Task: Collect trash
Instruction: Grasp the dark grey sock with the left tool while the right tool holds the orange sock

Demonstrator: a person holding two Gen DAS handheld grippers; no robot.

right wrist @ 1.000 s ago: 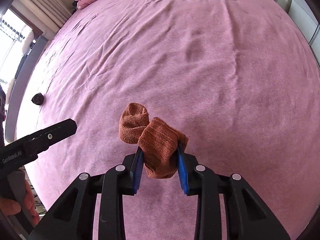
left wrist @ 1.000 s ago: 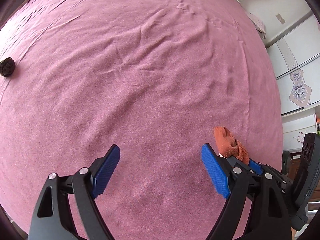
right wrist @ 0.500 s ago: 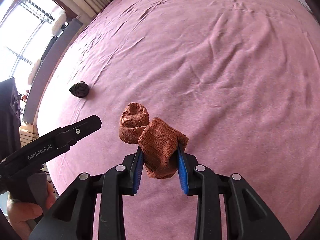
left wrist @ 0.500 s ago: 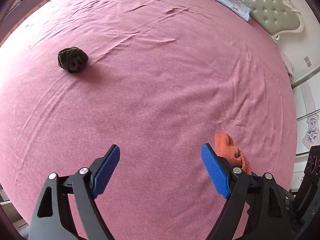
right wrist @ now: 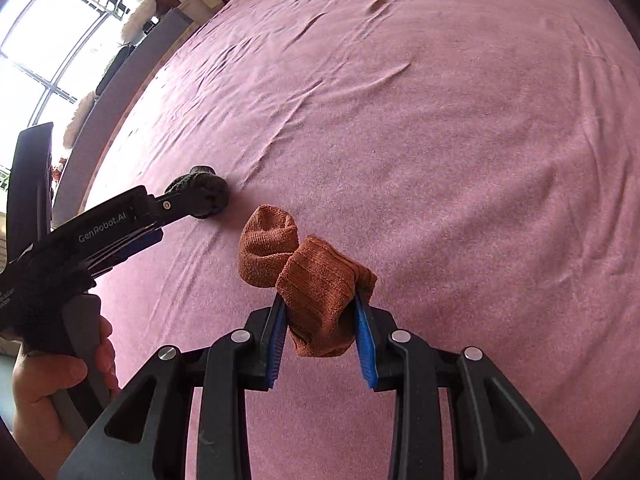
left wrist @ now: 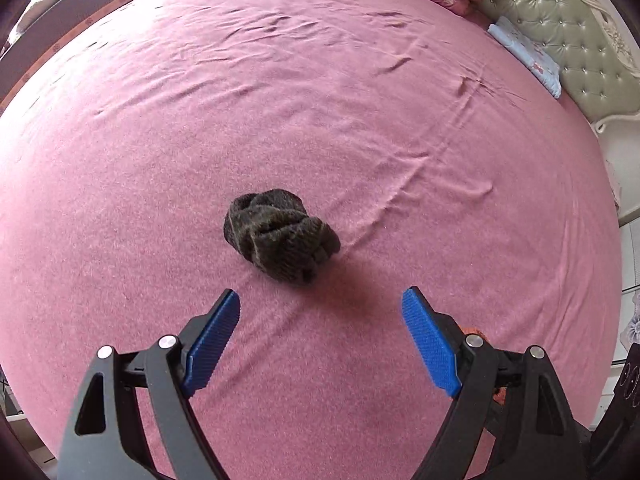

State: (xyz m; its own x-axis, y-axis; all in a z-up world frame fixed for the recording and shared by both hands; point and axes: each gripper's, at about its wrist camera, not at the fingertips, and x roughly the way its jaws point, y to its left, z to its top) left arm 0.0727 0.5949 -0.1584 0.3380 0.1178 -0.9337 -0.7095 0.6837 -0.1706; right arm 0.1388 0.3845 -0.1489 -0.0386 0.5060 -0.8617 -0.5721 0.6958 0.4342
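Left wrist view, as I read it: my left gripper [left wrist: 320,312], blue pads spread wide and holding nothing; dark balled sock [left wrist: 280,240] resting on the pink bedsheet [left wrist: 360,100] just ahead of the fingertips, not touching them; tufted headboard [left wrist: 560,32] and folded blue cloth [left wrist: 528,56] at the far right. Right wrist view: my right gripper [right wrist: 320,344], pads clamped on an orange sock [right wrist: 316,292] held above the sheet; dark sock partly hidden behind the left gripper's finger; window [right wrist: 52,40] at upper left
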